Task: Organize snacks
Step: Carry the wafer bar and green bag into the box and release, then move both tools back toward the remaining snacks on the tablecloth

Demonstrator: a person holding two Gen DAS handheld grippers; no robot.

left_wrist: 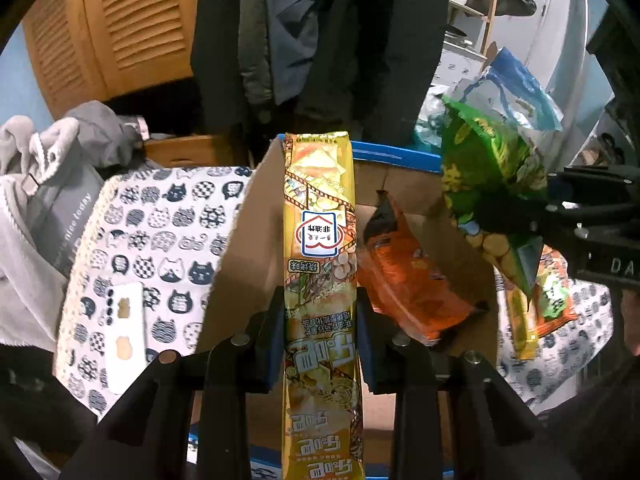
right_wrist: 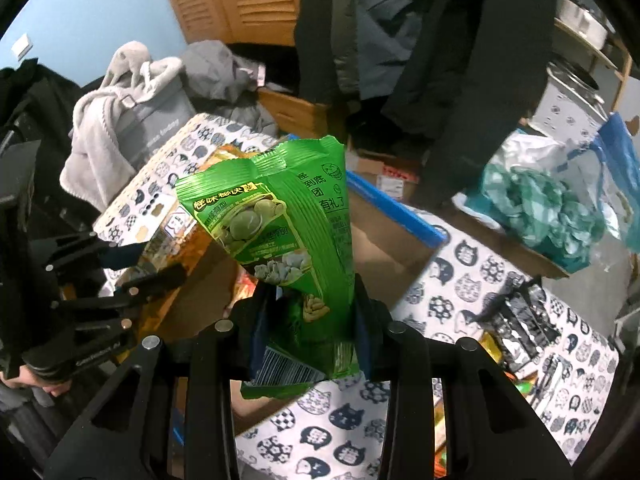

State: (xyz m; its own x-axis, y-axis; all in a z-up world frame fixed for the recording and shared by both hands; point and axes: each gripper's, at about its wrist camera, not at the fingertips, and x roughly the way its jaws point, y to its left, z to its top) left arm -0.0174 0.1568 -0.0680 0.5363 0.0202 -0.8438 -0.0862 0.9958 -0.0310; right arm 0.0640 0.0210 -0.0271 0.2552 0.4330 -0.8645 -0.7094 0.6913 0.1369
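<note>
In the left wrist view my left gripper (left_wrist: 320,320) is shut on a long yellow snack packet (left_wrist: 320,208), held upright over an open cardboard box (left_wrist: 396,156) with a blue rim. An orange packet (left_wrist: 408,280) lies inside the box. My right gripper (right_wrist: 308,320) is shut on a green snack packet (right_wrist: 288,232), also above the box (right_wrist: 392,204). Each gripper shows in the other's view: the right gripper (left_wrist: 548,200) with its green packet (left_wrist: 488,184) at the right, the left gripper (right_wrist: 156,260) with the yellow packet (right_wrist: 176,232) at the left.
The box stands on a cat-patterned cloth (left_wrist: 160,240), where a white phone (left_wrist: 124,332) lies. Black packets (right_wrist: 516,320) and other snacks lie on the cloth at the right. Grey clothes (right_wrist: 120,112), hanging coats (left_wrist: 320,40) and a blue plastic bag (right_wrist: 560,200) crowd the back.
</note>
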